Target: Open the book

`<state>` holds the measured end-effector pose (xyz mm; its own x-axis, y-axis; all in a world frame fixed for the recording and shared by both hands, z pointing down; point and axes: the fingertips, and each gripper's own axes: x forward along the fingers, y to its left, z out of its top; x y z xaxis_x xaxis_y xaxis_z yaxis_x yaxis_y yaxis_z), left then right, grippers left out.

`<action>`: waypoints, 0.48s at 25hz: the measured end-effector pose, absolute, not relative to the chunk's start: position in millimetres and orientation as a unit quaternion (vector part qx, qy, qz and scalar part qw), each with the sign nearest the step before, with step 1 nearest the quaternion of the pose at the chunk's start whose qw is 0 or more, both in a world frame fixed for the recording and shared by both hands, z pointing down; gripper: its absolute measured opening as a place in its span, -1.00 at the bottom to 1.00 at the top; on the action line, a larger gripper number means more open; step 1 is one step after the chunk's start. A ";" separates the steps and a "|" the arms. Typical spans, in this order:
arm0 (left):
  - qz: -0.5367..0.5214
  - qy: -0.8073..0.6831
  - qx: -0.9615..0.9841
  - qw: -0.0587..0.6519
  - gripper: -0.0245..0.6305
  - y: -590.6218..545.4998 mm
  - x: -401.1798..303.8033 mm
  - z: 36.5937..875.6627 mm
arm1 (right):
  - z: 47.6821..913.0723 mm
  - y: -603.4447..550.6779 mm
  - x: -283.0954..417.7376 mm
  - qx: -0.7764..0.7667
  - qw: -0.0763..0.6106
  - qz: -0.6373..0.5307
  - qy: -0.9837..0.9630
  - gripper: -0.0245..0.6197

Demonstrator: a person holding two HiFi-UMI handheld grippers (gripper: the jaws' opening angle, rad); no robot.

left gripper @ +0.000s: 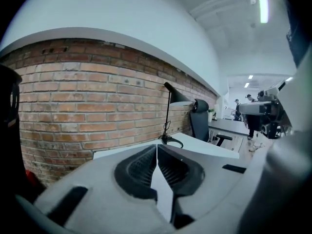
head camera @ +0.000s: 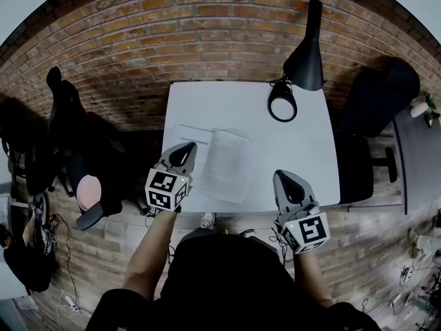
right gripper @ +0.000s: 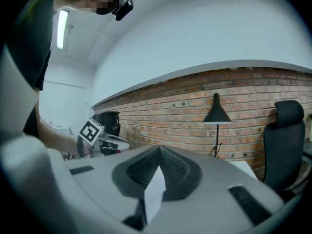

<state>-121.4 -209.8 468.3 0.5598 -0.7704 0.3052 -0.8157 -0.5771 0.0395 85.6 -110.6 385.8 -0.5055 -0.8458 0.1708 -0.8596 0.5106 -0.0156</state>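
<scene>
The book [head camera: 227,165] lies flat on the white table [head camera: 296,157], showing pale pages, with another pale leaf [head camera: 193,135] to its left. My left gripper [head camera: 187,146] hangs above the table's near left edge, beside the book's left side, and is apart from it. In the left gripper view its jaws [left gripper: 157,146] meet with nothing between them. My right gripper [head camera: 282,175] is held over the table's front edge, to the right of the book. Seen in the right gripper view, its jaws [right gripper: 158,149] are shut and empty.
A black desk lamp [head camera: 306,52] with a ring base [head camera: 282,103] stands at the table's far right. A brick wall [head camera: 207,26] runs behind. Black office chairs stand at left [head camera: 69,126] and right [head camera: 375,102]. Cables lie on the floor.
</scene>
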 end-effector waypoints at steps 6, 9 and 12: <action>0.062 -0.449 0.891 0.022 -0.84 -206.6 -113.4 390.2 | 376.7 -117.1 90.1 0.498 0.068 0.046 -0.863 -0.88; 0.028 -0.455 0.890 -0.008 -0.84 -200.4 -117.9 357.6 | 372.7 -120.4 95.1 0.505 0.069 0.043 -0.859 -0.88; 0.012 -0.460 0.887 -0.042 -0.85 -193.1 -120.8 329.7 | 366.9 -125.3 101.9 0.514 0.066 0.039 -0.855 -0.88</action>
